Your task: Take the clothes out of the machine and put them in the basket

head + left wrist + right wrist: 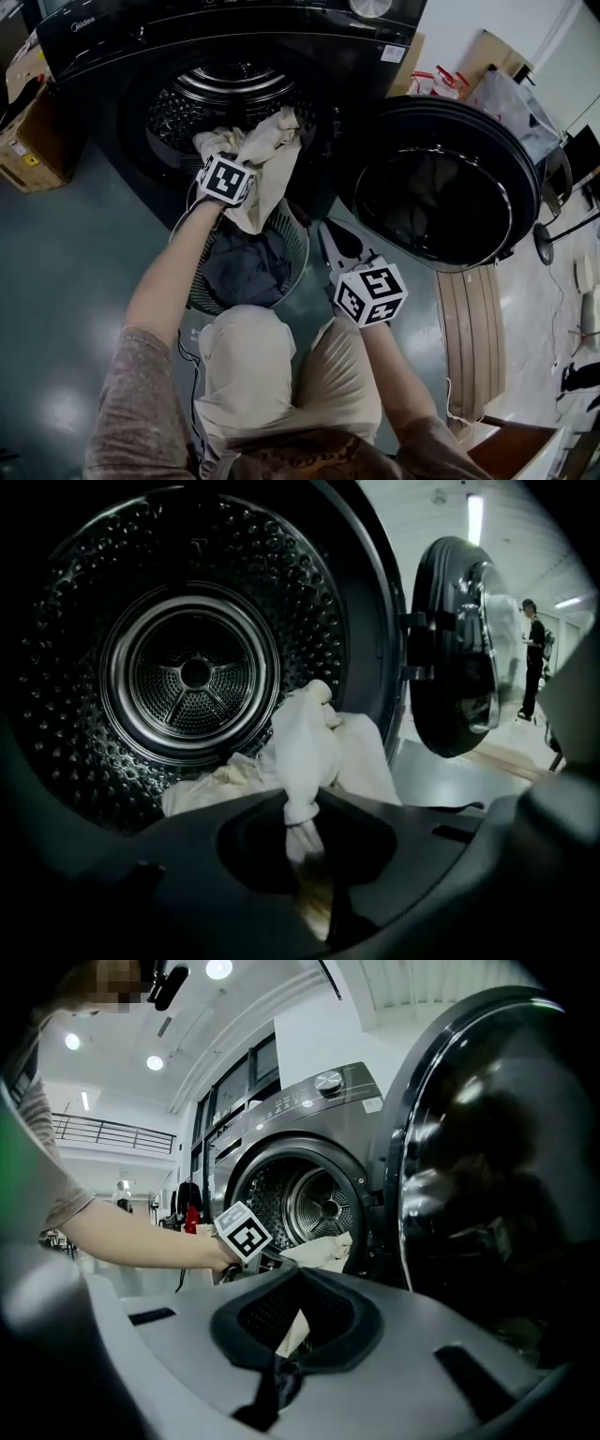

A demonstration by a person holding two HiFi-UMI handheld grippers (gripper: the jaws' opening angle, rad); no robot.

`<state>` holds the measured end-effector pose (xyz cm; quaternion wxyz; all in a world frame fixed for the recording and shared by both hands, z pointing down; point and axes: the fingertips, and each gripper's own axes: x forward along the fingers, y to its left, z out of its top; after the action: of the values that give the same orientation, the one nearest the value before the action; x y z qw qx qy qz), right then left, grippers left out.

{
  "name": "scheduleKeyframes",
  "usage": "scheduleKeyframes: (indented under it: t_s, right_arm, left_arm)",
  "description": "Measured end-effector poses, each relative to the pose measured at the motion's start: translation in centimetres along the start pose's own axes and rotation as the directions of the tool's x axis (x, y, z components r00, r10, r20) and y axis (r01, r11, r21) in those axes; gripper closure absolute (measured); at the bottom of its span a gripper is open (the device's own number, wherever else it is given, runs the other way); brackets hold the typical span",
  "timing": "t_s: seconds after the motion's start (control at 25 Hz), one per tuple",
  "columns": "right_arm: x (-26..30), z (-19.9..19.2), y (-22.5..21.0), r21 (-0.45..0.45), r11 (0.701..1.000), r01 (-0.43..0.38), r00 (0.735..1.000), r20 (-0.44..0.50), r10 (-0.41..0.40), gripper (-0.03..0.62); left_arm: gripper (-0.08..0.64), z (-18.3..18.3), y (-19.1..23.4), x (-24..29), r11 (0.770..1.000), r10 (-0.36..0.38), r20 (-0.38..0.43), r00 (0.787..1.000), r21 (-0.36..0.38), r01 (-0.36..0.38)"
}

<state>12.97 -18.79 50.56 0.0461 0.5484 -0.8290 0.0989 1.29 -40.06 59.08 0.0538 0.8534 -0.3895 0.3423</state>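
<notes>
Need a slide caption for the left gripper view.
Left gripper clamps a white cloth at the mouth of the perforated steel drum.

Cream cloth point(270, 155) draped from machine point(234, 42) mouth, basket point(300, 251) below

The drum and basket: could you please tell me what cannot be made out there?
Drum floor: left gripper view, hidden by the cream cloth and left claw.
Basket bottom: head view, covered by the dark garment.
Control panel: head view, cut off by the top edge.
</notes>
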Motion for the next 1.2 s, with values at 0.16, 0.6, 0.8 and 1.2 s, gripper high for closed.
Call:
scheduleKeyframes:
  t_s: [0.16,0.6,0.8,1.2]
  right_arm:
    - [-0.1,0.7,1.0,-0.018,0.999,-0.035,0.999,0.011,0.036,0.595]
    - [0.1,1.7,4.3,-0.035,0.993,-0.117,0.992,0.038,0.118,0.595]
    - [0.3,1.7,5.7,-0.042,0.989,-0.141,0.989,0.036,0.142,0.595]
    - [0.1,2.0,6.0,-0.042,0.989,-0.139,0.989,0.036,0.141,0.595]
  left_arm:
    - [0.518,0.3,-2.6,-4.5,0.998,-0.056,0.040,0.998,0.008,0.056]
    - [0.518,-3.1,-8.9,-17.2,0.987,-0.158,0.100,0.982,-0.011,0.160]
    - [0.517,-5.6,-10.5,-20.2,0.982,-0.185,0.097,0.978,-0.025,0.189]
    - [0.332,-8.0,-11.5,-19.7,0.985,-0.172,0.035,0.985,-0.008,0.172]
